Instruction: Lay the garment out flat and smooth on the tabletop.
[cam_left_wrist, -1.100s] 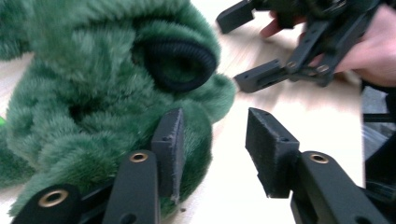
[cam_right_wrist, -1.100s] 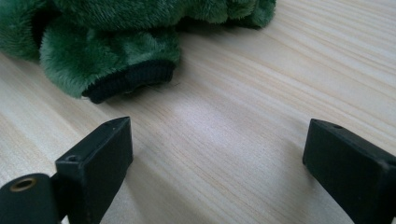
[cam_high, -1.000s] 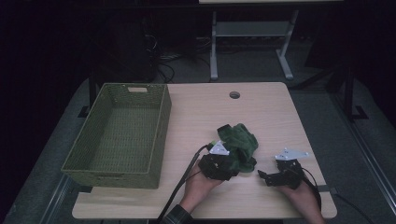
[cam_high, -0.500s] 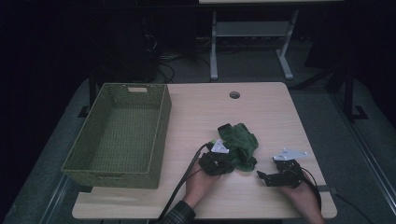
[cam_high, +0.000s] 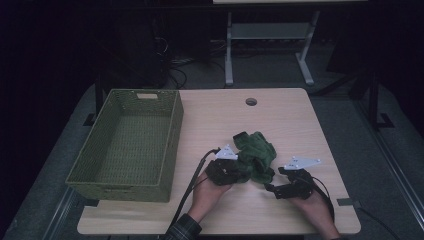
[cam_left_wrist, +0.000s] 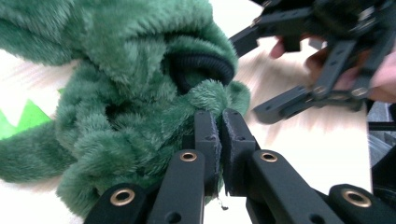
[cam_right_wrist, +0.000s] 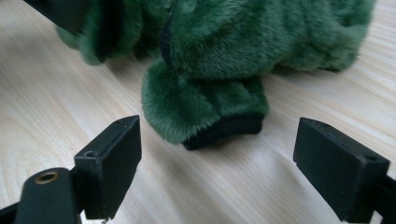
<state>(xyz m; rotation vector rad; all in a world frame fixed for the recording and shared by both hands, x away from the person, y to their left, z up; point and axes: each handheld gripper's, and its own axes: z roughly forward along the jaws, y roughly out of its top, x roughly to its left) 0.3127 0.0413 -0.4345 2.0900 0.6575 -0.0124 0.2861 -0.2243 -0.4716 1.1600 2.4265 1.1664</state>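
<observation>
Green fuzzy garment (cam_high: 256, 155): seen in the lower middle of the high view, lying crumpled on the table, between the two grippers. Soft dark green fur and black ribbed edges are shown in both gripper views. A bright green zigzag bit is seen at the left edge of the left gripper view.

Cuff (cam_right_wrist: 224, 128): a furry end with a black band, seen in the middle of the right gripper view, lying flat on the wood.

Left gripper (cam_high: 235, 169): seen just left of the garment in the high view, held by a hand (cam_high: 209, 192) with a checked sleeve. Its jaws have just been closing and are now pressed together. A small tuft of green fur is pinched at their tips in the left gripper view (cam_left_wrist: 219, 126).

Right gripper (cam_high: 274, 189): seen in the lower right of the high view, just below and right of the garment. Its jaws are spread wide. Nothing is gripped. The cuff is seen just ahead of the gap between them in the right gripper view (cam_right_wrist: 217, 154), and is not touched by them.

Table (cam_high: 300, 120): light wood, with a small round hole near its far edge.

Basket (cam_high: 170, 145): green and woven, placed on the left part of the table, well apart from the garment.

Floor beyond the table: dark, with a pale metal stand at the top of the high view.
</observation>
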